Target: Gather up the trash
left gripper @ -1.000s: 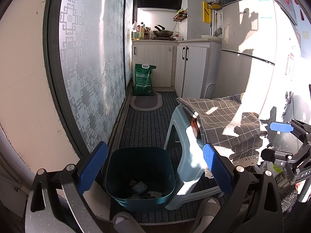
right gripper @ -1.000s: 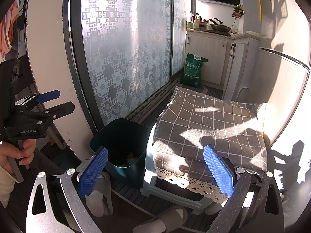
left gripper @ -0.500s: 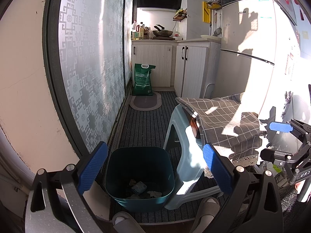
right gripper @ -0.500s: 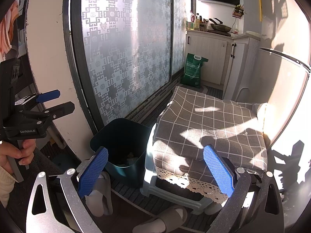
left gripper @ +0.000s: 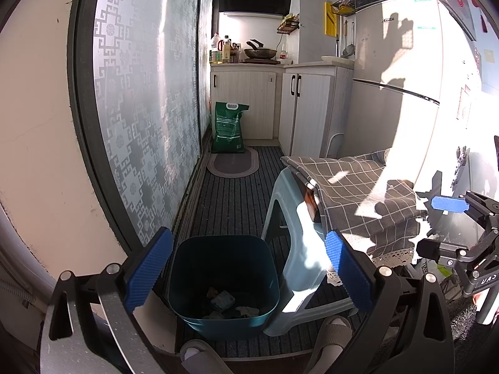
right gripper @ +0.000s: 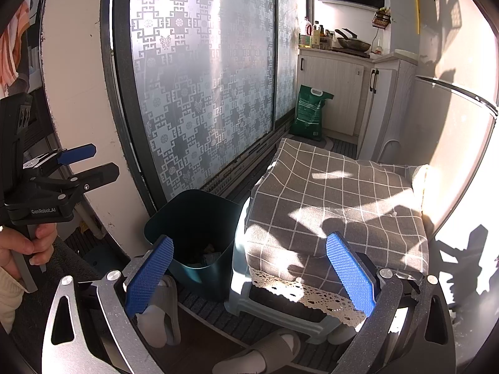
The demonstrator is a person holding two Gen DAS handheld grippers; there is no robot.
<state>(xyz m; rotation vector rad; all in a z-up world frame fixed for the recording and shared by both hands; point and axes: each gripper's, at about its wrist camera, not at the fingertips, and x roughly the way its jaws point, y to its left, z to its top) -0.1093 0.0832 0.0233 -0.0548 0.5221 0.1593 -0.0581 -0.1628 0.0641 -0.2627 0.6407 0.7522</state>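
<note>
A dark teal bin (left gripper: pixel 223 280) stands on the striped floor mat, also seen in the right wrist view as the bin (right gripper: pixel 190 233). Crumpled scraps of trash (left gripper: pixel 223 300) lie at its bottom. My left gripper (left gripper: pixel 246 269) hangs open above the bin with nothing between its blue pads. My right gripper (right gripper: pixel 248 275) is open too and holds nothing, hovering over the near edge of the cloth-covered stool (right gripper: pixel 333 205). Each gripper appears in the other's view: the right gripper (left gripper: pixel 449 221) at the far right edge, the left gripper (right gripper: pixel 67 171) at the left edge, held by a hand (right gripper: pixel 23 246).
A pale plastic stool (left gripper: pixel 299 249) under a grey checked cloth (left gripper: pixel 358 193) stands right of the bin. Slippered feet (right gripper: pixel 162 305) are at the bottom. A patterned sliding glass door (left gripper: pixel 146 109) runs on the left, a fridge (left gripper: pixel 405 93) on the right, a green sack (left gripper: pixel 227 127) and cabinets beyond.
</note>
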